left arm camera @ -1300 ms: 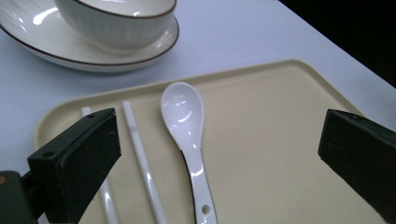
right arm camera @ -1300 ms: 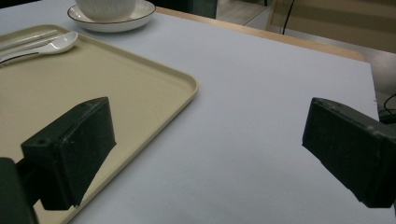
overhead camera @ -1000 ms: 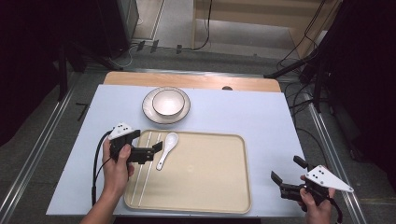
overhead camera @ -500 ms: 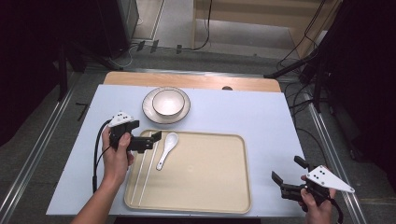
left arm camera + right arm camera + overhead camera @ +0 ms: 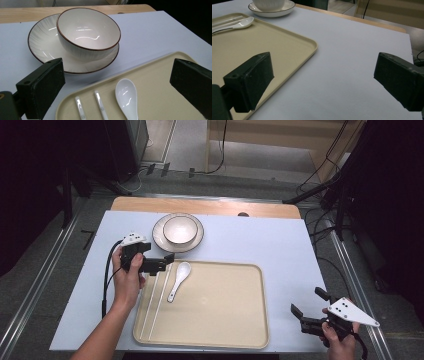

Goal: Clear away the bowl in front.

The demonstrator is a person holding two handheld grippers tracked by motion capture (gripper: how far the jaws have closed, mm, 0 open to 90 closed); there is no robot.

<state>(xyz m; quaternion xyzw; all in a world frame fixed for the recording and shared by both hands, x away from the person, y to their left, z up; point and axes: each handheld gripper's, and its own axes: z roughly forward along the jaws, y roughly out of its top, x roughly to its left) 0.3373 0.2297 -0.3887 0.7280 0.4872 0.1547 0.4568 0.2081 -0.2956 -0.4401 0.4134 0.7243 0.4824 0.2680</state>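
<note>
So my left gripper (image 5: 169, 261) hangs spread wide and empty, spoon (image 5: 127, 97) just below the jaws, bowl (image 5: 88, 32) on its plate (image 5: 42, 45) right ahead.

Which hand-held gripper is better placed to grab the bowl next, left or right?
Left. The left hand-held gripper is open, just short of the bowl on its plate, and faces it. The right hand-held gripper is open too, beyond the tray at the table's near right corner.
</note>
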